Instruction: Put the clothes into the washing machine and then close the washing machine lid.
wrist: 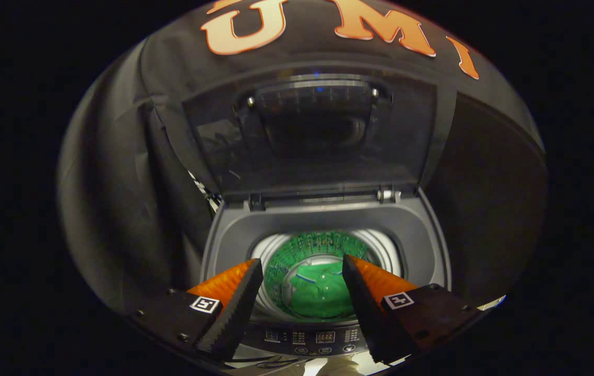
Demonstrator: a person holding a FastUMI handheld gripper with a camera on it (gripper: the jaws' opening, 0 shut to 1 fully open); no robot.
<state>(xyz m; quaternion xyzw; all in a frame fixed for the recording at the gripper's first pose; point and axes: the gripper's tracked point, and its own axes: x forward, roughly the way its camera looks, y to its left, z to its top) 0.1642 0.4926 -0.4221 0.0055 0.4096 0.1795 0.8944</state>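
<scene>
Inside the washing machine (323, 224), green clothes (323, 295) lie beyond the parted fingers (245, 297).

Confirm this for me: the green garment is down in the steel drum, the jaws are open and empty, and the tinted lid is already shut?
Not shut. In the gripper view the tinted lid stands raised open behind the steel drum; the green garment is inside, jaws open and empty.

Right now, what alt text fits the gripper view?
A green garment lies in the drum of a top-loading washing machine, its lid raised upright. The open gripper hovers above, holding nothing.
</scene>
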